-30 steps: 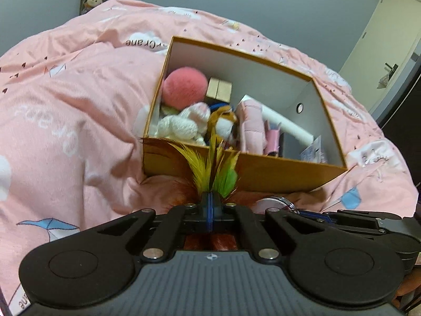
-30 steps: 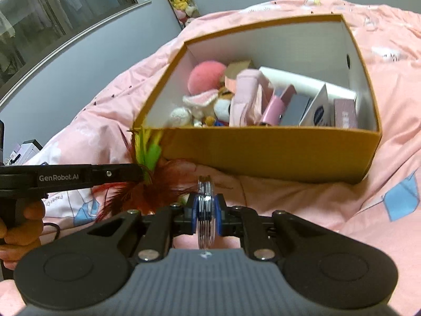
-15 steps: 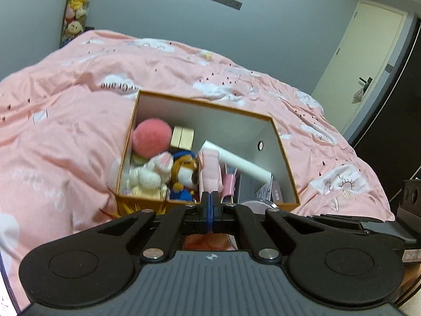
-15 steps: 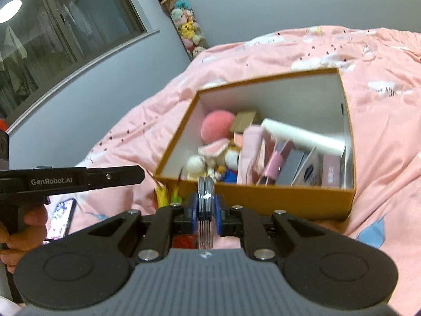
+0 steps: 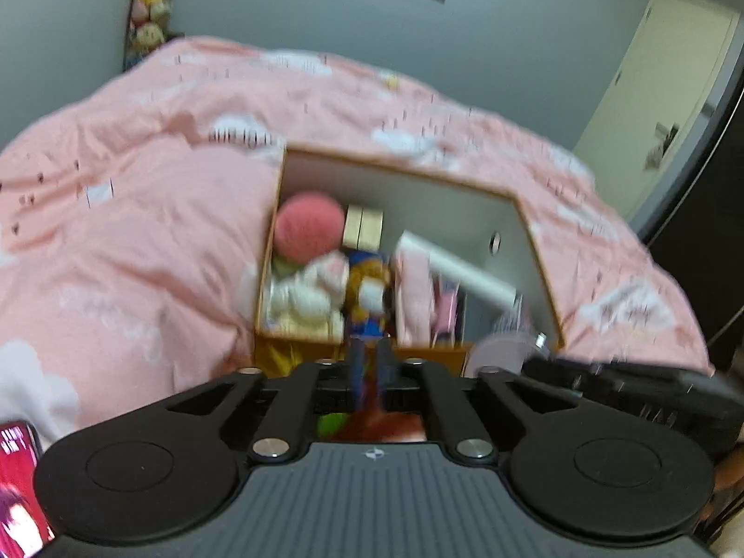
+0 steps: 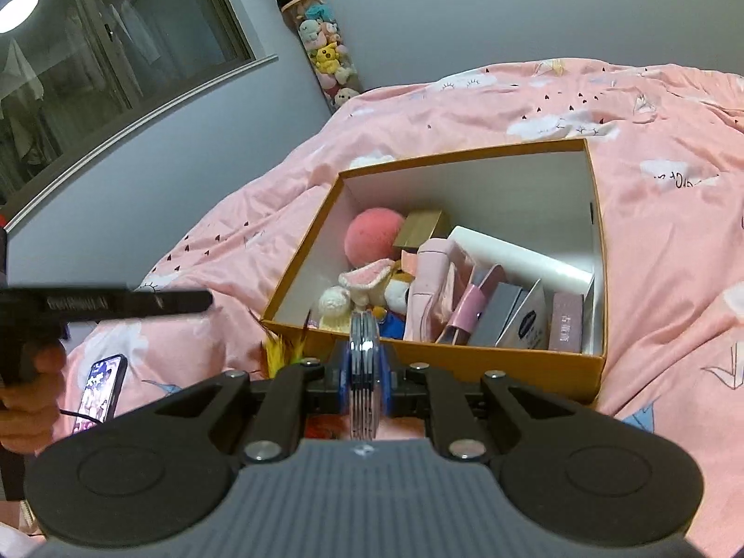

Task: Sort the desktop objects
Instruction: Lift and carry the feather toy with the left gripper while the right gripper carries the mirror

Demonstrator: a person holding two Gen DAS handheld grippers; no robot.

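A: What has the right gripper (image 6: 365, 367) got?

B: It is clamped on a round disc (image 6: 364, 372) of stacked silvery layers, standing on edge between the blue pads. The flat faces look left and right, and the thin rim runs straight away from the camera toward the orange box (image 6: 488, 362).

A: And the left gripper (image 5: 370, 362)?

B: Its jaws are opening. The view is blurred and I see nothing pressed between the pads. Red and green feathers show just under its fingers.

A: Where does the feather toy (image 6: 279, 348) lie?

B: Against the box's near outer wall, low on the pink duvet (image 6: 651, 251), yellow tips pointing up and away. A phone (image 6: 100, 388) lies to its left.

A: The box?

B: Open-topped, holding a pink pompom (image 6: 374, 235), plush toys and small cartons.
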